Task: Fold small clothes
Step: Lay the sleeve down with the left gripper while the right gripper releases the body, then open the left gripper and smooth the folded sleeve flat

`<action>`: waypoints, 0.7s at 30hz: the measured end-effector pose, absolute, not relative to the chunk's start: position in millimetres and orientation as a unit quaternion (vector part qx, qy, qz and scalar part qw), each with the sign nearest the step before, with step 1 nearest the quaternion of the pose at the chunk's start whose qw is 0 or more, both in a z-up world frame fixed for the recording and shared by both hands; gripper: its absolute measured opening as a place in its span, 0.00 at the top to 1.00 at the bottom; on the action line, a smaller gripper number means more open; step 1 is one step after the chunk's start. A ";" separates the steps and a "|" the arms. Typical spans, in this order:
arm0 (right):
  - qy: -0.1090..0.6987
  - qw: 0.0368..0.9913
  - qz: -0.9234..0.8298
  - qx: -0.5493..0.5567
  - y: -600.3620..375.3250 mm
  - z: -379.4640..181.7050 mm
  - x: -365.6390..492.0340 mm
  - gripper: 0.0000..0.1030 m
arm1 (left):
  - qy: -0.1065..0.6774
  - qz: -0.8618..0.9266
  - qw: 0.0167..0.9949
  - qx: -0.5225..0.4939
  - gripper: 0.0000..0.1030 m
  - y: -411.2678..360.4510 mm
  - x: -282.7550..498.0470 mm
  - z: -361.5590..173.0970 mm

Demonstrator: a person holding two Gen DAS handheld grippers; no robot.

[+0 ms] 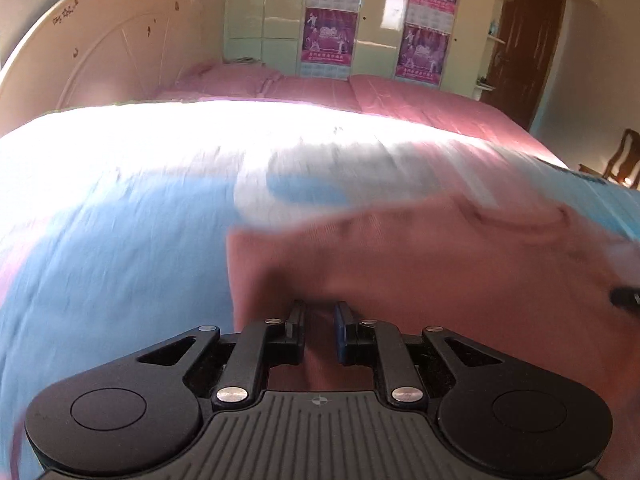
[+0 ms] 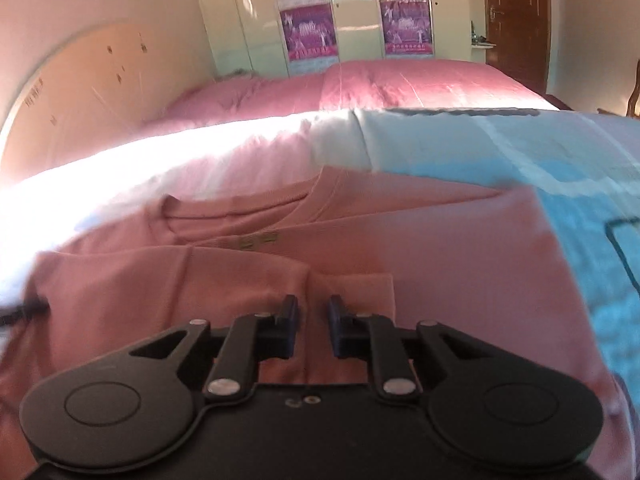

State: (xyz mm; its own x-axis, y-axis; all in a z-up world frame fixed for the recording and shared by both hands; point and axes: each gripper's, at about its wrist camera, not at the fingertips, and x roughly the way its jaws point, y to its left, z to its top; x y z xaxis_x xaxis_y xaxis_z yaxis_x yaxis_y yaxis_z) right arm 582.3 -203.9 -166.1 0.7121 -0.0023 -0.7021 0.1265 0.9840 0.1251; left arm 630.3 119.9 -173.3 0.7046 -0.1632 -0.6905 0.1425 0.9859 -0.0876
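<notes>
A small pink shirt [image 2: 420, 240] lies flat on the bed, its collar [image 2: 248, 206] toward the far side. One side is folded in over the body, with the sleeve end by my right gripper [image 2: 313, 305]. That gripper sits low over the fold, its jaws a narrow gap apart, with cloth showing between them but not pinched. In the blurred left wrist view, the shirt [image 1: 440, 260] fills the lower right. My left gripper [image 1: 320, 309] hovers at its near left part, jaws slightly apart over the fabric. A dark tip of the other gripper [image 1: 626, 297] shows at the right edge.
The shirt rests on a blue and white bedspread [image 1: 120, 220] with pink bedding [image 1: 400, 96] beyond it. A curved cream headboard [image 1: 100, 48] is at the left. A wardrobe with posters [image 1: 380, 20], a brown door [image 1: 524, 40] and a wooden chair [image 1: 618, 160] stand behind.
</notes>
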 end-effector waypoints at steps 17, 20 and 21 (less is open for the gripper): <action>0.381 0.919 0.096 0.029 -82.9 -178.3 623.7 0.79 | 0.361 -0.059 0.930 -0.023 0.30 135.2 609.3 -190.5; 0.371 0.921 0.092 0.077 -104.7 -169.3 609.7 0.74 | 0.346 -0.072 0.935 -0.032 0.30 139.1 590.7 -177.8; 0.360 0.926 0.089 0.075 -105.0 -165.5 604.6 0.74 | 0.337 -0.078 0.938 -0.035 0.30 137.6 583.9 -172.2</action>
